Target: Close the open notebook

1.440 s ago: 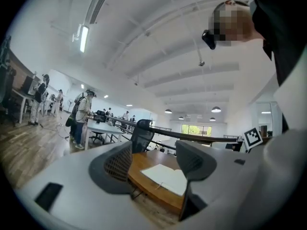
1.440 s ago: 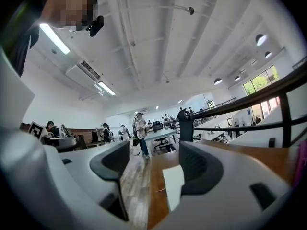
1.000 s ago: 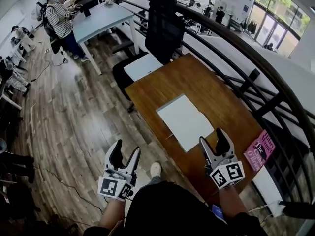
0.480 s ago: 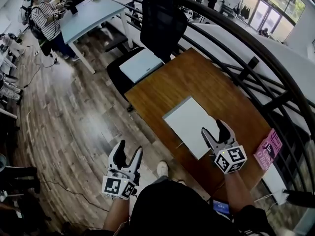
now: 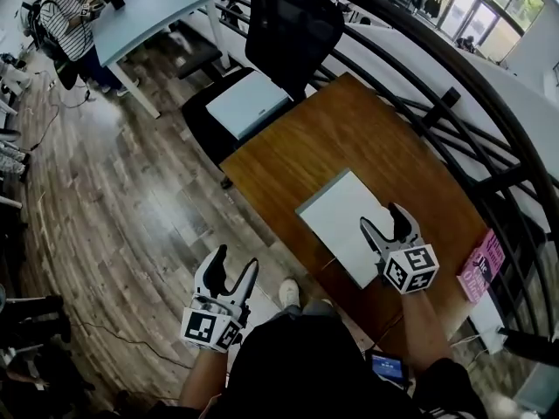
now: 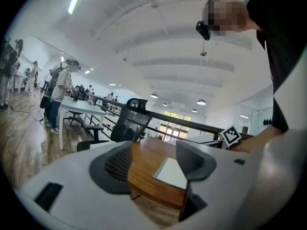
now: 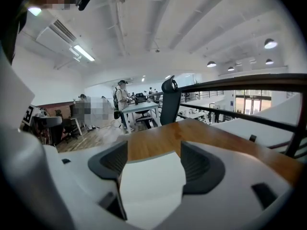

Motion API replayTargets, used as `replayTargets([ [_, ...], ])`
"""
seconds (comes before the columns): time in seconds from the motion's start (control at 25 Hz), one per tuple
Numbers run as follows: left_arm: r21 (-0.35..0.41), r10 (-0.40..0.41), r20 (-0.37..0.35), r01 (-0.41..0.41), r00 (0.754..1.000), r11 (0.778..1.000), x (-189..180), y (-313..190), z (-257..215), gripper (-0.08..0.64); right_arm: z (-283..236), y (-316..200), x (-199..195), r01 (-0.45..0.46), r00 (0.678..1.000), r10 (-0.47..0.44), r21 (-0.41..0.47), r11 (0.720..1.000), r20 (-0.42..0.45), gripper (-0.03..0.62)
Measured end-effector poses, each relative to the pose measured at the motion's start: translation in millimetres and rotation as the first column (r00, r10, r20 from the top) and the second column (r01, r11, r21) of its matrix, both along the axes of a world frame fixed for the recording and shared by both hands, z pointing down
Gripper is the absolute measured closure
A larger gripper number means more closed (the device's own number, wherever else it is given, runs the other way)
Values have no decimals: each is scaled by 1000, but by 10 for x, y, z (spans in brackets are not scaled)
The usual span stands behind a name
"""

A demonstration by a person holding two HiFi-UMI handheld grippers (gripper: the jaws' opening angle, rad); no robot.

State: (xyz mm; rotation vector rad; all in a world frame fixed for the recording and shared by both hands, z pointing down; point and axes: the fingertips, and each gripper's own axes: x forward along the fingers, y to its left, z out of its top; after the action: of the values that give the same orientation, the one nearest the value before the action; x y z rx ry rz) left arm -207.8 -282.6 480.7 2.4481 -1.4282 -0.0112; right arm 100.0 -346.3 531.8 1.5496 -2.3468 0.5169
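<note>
Since a second ago my right tool (image 5: 384, 219) has come forward over the near part of the open notebook (image 5: 336, 209), its jaws just opening further. They stand wide, gripping nothing. My left tool (image 5: 234, 262) hangs wide and empty over the wooden floor (image 5: 131, 199), off the table's (image 5: 332, 129) near edge. White pages lie flat mid-table.

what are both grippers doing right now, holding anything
Left gripper: open, empty.
Right gripper: open, tongs just opened wider over the notebook, nothing gripped.
</note>
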Motion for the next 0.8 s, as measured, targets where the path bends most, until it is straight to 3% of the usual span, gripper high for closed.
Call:
replayTargets([
  [0.2,-44,-12,-4,12,1000,999,-13,-59,134,268,329,-70,101,10,998,-15,-64,998,-67,242],
  [0.44,-90,6,-6,-7,1000,996,163,-183,252,268,1013,-305,309,53,985,-94,-263,963,-147,210],
  [0.6,-109,7,-13,-8,1000,994,268,-236,264,268,1304,-382,404,63,986,-116,-378,924,-118,190],
  [0.8,-143,-18,-12,16,1000,990,291,-201,355,267,1514,-400,391,96,982,-156,-429,898,-108,187],
])
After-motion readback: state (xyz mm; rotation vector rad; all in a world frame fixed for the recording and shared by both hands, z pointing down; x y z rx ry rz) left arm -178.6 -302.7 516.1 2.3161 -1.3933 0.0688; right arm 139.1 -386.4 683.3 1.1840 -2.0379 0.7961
